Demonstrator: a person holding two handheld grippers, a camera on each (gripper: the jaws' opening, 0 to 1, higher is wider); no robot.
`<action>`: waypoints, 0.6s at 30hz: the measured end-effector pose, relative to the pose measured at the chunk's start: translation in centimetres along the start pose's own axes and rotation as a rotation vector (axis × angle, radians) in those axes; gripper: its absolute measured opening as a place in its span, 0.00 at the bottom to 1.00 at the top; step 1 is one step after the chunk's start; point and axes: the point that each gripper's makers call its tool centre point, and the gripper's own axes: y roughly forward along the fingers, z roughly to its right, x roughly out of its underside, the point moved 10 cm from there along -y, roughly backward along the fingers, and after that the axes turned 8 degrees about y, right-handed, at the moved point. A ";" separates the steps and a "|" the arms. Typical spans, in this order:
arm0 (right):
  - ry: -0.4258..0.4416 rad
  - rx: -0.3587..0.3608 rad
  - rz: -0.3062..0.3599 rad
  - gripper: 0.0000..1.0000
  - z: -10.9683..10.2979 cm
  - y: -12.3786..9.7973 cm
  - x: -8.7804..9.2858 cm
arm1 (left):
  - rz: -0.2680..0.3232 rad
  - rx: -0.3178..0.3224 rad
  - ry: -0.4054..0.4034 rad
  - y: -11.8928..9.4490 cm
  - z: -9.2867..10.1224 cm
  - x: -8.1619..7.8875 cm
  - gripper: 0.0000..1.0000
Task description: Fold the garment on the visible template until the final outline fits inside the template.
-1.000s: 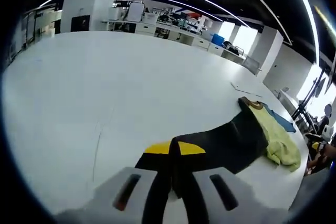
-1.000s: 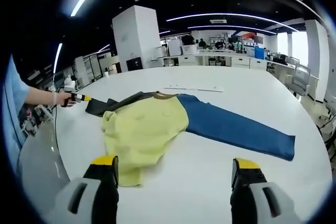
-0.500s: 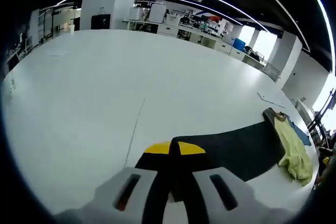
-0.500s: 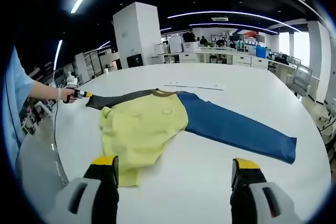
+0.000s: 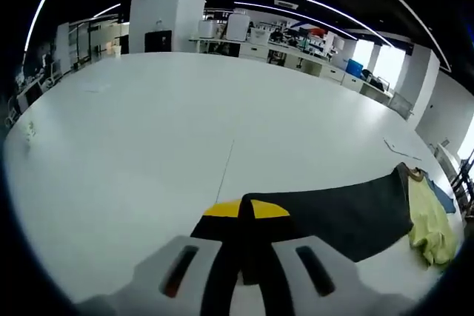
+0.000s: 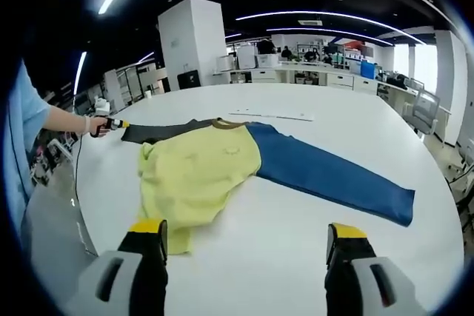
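Note:
The garment lies on the white table (image 6: 244, 257): a yellow body (image 6: 196, 175), a blue sleeve (image 6: 326, 175) stretched to the right, and a black sleeve (image 6: 159, 131) stretched to the left. In the right gripper view a person's hand holds my left gripper (image 6: 107, 123) at the black sleeve's end. My left gripper (image 5: 246, 209) is shut on that black sleeve (image 5: 341, 212), which runs away to the yellow body (image 5: 429, 220). My right gripper (image 6: 246, 231) hangs open above the table, short of the yellow hem, holding nothing.
A thin straight line (image 5: 225, 172) runs across the table ahead of the left gripper. A long white strip (image 6: 270, 115) lies beyond the collar. The table edge (image 6: 78, 205) curves close on the left, by the person's blue sleeve (image 6: 15, 153). Desks and a pillar stand far behind.
The left gripper has drawn the black sleeve outward, away from the body, so it lies longer and straighter. The right gripper stays open and almost still.

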 end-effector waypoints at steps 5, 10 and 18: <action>-0.001 -0.001 0.000 0.89 -0.1 0.1 0.0 | 0.024 0.004 0.015 0.0 0.2 -0.8 0.00; 0.006 -0.007 -0.001 0.89 -0.2 0.3 0.4 | -0.004 0.005 0.030 0.0 0.5 -0.6 0.00; 0.008 -0.016 0.000 0.89 -0.3 0.2 0.6 | -0.070 -0.008 -0.013 -0.3 0.4 0.5 0.00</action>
